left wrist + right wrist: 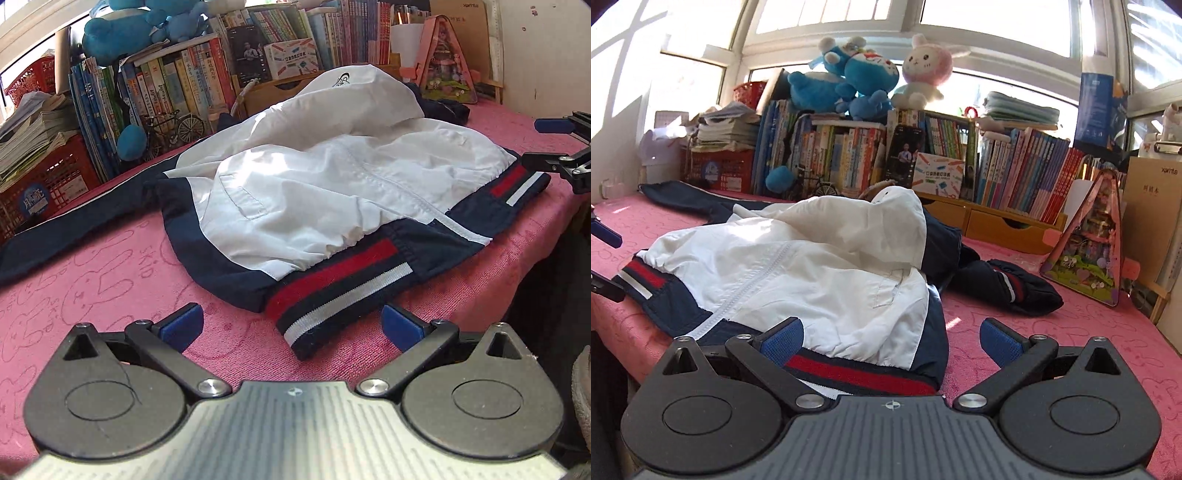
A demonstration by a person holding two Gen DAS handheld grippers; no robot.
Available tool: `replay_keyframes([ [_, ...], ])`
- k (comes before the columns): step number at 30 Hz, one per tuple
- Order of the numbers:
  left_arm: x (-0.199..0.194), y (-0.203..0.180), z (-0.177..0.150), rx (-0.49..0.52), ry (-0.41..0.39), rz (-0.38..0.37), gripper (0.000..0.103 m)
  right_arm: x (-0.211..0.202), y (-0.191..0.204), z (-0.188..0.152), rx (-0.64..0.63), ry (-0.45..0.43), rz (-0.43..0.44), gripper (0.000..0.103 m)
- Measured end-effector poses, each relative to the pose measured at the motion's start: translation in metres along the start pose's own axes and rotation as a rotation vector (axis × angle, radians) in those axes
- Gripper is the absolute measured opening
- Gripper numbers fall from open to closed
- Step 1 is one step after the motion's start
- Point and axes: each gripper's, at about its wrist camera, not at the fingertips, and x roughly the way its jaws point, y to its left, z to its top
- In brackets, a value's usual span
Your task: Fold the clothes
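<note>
A white and navy hooded jacket (317,184) with red and white striped hem bands lies front-up on a pink cloth (110,280). Its hood is bunched up at the far end. One navy sleeve (74,229) stretches out to the left; the other sleeve (1008,284) lies crumpled beside the hood. My left gripper (291,325) is open, with the hem's left corner lying between its blue pads. My right gripper (892,339) is open over the hem's right corner (864,373). Each gripper shows at the edge of the other's view, the right gripper (554,147) by the far hem corner.
Rows of books (849,162), plush toys (849,85), a red crate (48,181) with papers, a small model bicycle (173,127) and wooden drawers (1004,225) line the back. A pink triangular toy box (1086,243) stands at the right. The table's front edge drops off near both grippers.
</note>
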Motion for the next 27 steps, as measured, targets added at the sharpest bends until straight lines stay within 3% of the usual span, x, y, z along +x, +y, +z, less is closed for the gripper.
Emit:
replay_keyframes([
  [4,0.004,0.008,-0.003,-0.103,0.007,-0.004,0.103,0.006,0.002,-0.008,0.042,0.068,-0.065,0.103],
  [7,0.002,0.013,-0.007,-0.147,0.008,0.008,0.103,0.012,0.003,-0.011,0.048,0.117,-0.056,0.103],
  [14,-0.011,0.020,-0.018,-0.156,0.001,0.084,0.103,0.005,0.000,-0.021,-0.008,0.107,-0.035,0.103],
  [17,-0.009,0.017,-0.017,-0.150,-0.021,0.104,0.103,0.010,0.001,-0.023,-0.036,0.113,-0.078,0.103],
  [22,-0.002,-0.010,-0.004,-0.083,-0.060,0.219,0.103,0.030,0.006,-0.016,-0.016,0.098,-0.152,0.103],
  [27,-0.003,0.003,-0.004,-0.118,-0.050,0.186,0.103,0.023,0.021,-0.008,-0.043,0.061,-0.040,0.103],
])
